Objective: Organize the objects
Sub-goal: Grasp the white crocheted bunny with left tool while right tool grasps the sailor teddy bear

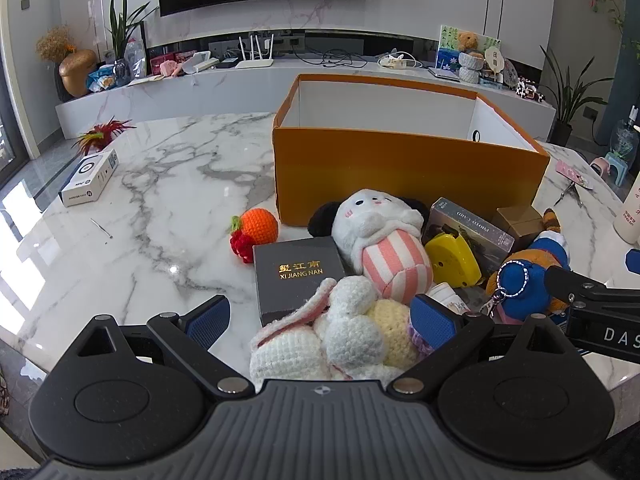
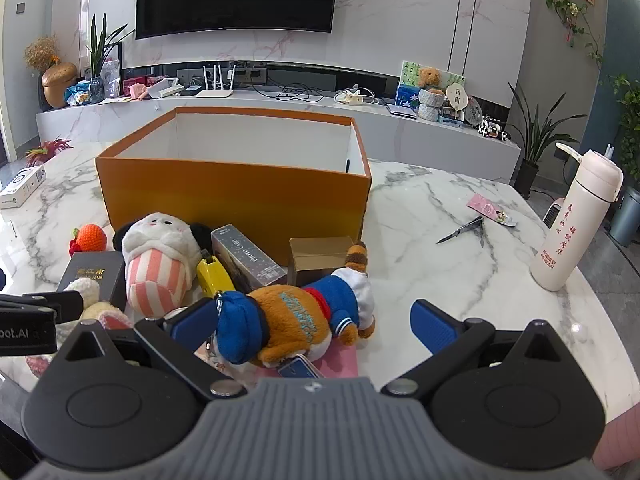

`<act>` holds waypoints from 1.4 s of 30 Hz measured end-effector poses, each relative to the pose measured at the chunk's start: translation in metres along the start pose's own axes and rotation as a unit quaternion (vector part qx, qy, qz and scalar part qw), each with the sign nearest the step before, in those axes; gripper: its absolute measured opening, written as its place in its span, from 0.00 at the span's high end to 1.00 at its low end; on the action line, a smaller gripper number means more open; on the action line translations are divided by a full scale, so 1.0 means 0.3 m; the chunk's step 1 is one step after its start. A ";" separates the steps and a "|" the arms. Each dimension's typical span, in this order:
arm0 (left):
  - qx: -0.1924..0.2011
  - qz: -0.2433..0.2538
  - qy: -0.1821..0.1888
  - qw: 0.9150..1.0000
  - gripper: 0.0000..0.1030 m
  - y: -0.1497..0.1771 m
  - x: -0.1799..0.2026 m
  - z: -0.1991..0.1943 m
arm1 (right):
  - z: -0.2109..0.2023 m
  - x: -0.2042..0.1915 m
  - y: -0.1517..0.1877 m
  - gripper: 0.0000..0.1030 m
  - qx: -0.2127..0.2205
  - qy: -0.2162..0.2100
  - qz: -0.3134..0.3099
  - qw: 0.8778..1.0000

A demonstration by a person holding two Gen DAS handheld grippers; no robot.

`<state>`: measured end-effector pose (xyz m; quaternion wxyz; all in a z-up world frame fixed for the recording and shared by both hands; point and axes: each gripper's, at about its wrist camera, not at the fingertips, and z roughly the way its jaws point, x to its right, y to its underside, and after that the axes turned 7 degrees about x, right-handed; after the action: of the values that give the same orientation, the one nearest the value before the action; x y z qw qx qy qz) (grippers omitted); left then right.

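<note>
Surface: white marble table [image 1: 168,184], TV wall behind
Left gripper [image 1: 320,322]: jaws wide, straddling white crochet bunny [image 1: 344,336], no squeeze
Middle: open orange cardboard box [image 2: 236,196], toy pile right in front
Right gripper [image 2: 314,322]: spread wide around brown plush in blue sailor outfit [image 2: 304,320], not gripping
</note>
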<state>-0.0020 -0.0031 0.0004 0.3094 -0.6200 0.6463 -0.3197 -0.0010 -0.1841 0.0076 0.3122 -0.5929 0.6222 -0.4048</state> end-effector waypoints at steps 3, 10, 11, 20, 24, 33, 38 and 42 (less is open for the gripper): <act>-0.002 0.001 0.002 1.000 0.00 0.001 -0.005 0.002 | 0.005 0.007 0.003 0.01 -0.001 -0.001 0.000 1.000; -0.005 0.003 0.009 1.000 0.00 0.004 -0.012 0.002 | 0.017 0.034 0.006 0.01 -0.008 0.000 0.012 1.000; -0.006 0.003 0.010 1.000 0.00 0.005 -0.013 0.000 | 0.019 0.036 0.006 0.01 -0.008 0.000 0.013 1.000; -0.013 0.030 0.035 0.999 0.00 0.049 -0.004 -0.006 | 0.033 0.057 0.009 0.01 -0.017 -0.006 0.026 1.000; -0.026 0.034 0.052 0.998 0.00 0.067 -0.007 0.031 | 0.040 0.079 0.010 0.01 -0.021 -0.014 0.038 0.999; -0.033 0.048 0.045 0.997 0.00 0.098 0.008 0.102 | 0.057 0.130 0.021 0.01 -0.022 -0.031 0.068 0.997; -0.027 0.096 0.019 0.995 0.00 0.127 0.049 0.131 | 0.089 0.140 0.031 0.01 -0.025 -0.038 0.088 0.995; -0.021 0.138 -0.007 0.990 0.00 0.151 0.086 0.148 | 0.115 0.137 0.027 0.01 -0.025 -0.057 0.112 0.992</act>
<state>0.0050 -0.0289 -0.0625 0.3422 -0.5334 0.7300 -0.2560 0.0209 -0.2296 -0.0122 0.3756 -0.5491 0.6759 -0.3172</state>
